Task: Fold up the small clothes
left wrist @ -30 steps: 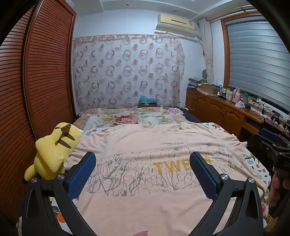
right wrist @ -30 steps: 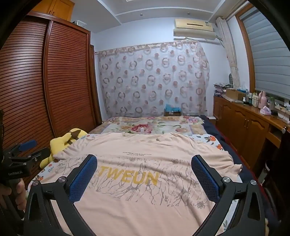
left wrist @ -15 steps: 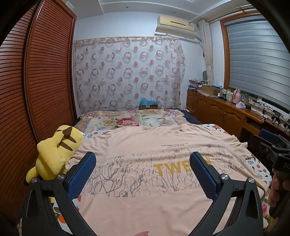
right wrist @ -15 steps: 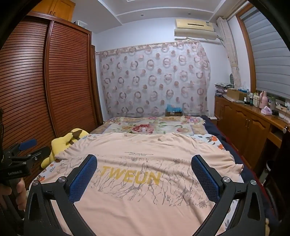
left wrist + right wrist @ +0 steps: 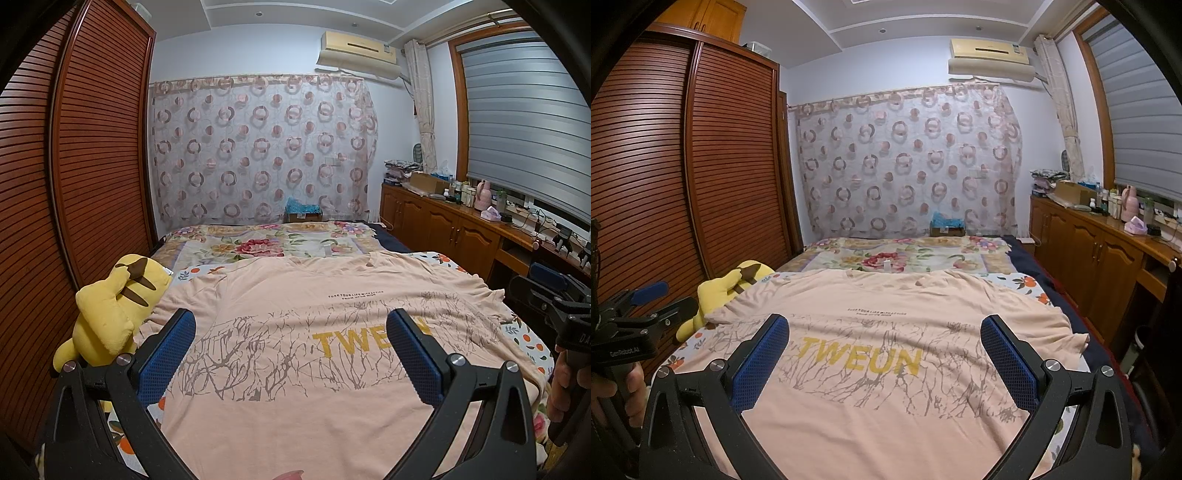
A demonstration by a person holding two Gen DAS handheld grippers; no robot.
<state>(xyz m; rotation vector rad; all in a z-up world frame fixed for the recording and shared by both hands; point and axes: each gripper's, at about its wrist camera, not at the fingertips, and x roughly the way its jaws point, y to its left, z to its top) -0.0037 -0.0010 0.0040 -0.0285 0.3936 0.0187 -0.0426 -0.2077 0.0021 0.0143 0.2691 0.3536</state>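
Note:
A pale pink T-shirt with grey branch print and yellow letters lies spread flat on the bed, front up, collar at the far end; the right wrist view shows the same T-shirt. My left gripper hovers open above the shirt's near left part, nothing between its blue pads. Above the near right part, my right gripper is open too and holds nothing. Each gripper appears at the edge of the other's view: the right gripper and the left gripper, both held by a hand.
A yellow plush toy sits at the bed's left edge beside the slatted wardrobe. A floral quilt covers the far end of the bed. Wooden cabinets with bottles line the right wall under the window blind.
Both grippers have tilted or risen slightly, so the shirt and bed sit a little lower in each view. The shirt has not moved, and both grippers stay open.

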